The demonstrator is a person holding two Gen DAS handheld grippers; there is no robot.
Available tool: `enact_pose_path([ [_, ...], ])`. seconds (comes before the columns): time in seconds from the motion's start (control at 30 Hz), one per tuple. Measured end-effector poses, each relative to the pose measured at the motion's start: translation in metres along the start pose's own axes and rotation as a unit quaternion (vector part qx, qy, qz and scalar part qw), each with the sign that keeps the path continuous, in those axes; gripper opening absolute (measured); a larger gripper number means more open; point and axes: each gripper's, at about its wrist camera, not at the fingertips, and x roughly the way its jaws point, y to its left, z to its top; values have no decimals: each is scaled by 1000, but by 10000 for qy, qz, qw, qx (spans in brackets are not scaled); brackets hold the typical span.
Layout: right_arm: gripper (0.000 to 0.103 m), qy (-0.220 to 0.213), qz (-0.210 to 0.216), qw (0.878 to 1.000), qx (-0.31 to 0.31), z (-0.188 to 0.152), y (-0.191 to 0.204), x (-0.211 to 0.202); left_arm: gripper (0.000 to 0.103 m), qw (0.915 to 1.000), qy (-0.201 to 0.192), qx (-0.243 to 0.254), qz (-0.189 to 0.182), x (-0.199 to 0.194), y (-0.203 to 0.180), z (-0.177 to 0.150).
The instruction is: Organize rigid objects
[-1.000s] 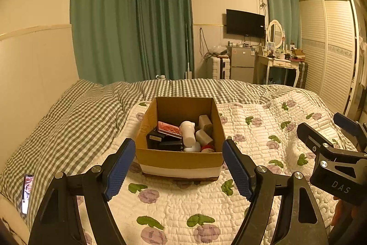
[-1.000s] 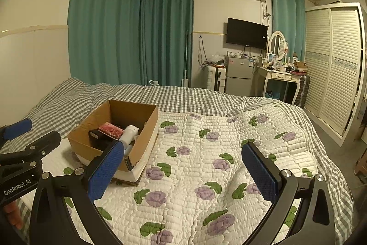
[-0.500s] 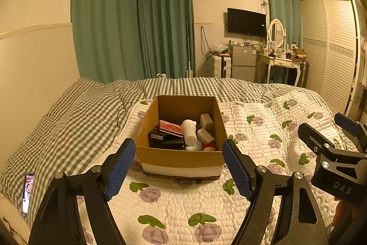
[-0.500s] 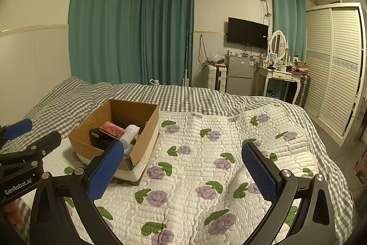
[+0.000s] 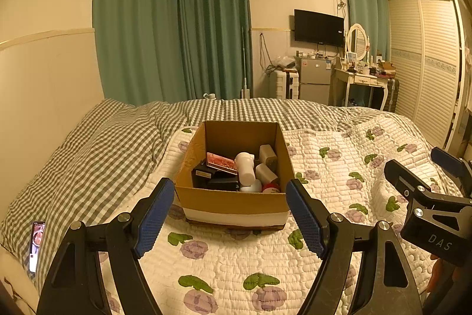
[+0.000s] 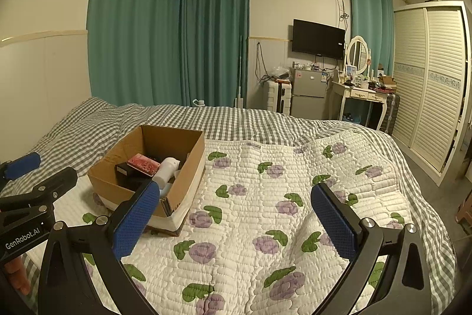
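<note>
An open cardboard box (image 5: 233, 201) sits on the bed's flowered quilt (image 5: 339, 167). Inside lie black boxes (image 5: 215, 180), a red packet (image 5: 221, 163), a white bottle (image 5: 245, 167), two beige blocks (image 5: 268, 155) and a red-topped item (image 5: 270, 188). My left gripper (image 5: 229, 185) hovers open just in front of the box, nothing between its blue pads. My right gripper (image 6: 235, 189) is open and empty over bare quilt, to the right of the box (image 6: 188, 182). Each gripper shows at the edge of the other's view: the right gripper (image 5: 427, 167) and the left gripper (image 6: 44, 171).
A phone (image 5: 37, 244) lies on the grey checked cover (image 5: 88, 155) near the bed's left edge. Beyond the bed stand green curtains, a small fridge (image 5: 314, 80), a dressing table (image 5: 362, 78) and a louvred wardrobe (image 6: 430, 84) on the right.
</note>
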Motion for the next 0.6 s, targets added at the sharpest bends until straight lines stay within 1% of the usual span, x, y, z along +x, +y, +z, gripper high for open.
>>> enact_pose_path([
  [0.47, 103, 36, 11, 10000, 8, -2, 0, 3, 81, 10000, -10, -18, -7, -2, -1, -2],
  [0.6, 103, 76, 19, 10000, 4, -5, 1, 5, 81, 10000, 7, 45, -31, -1, -3, -3],
])
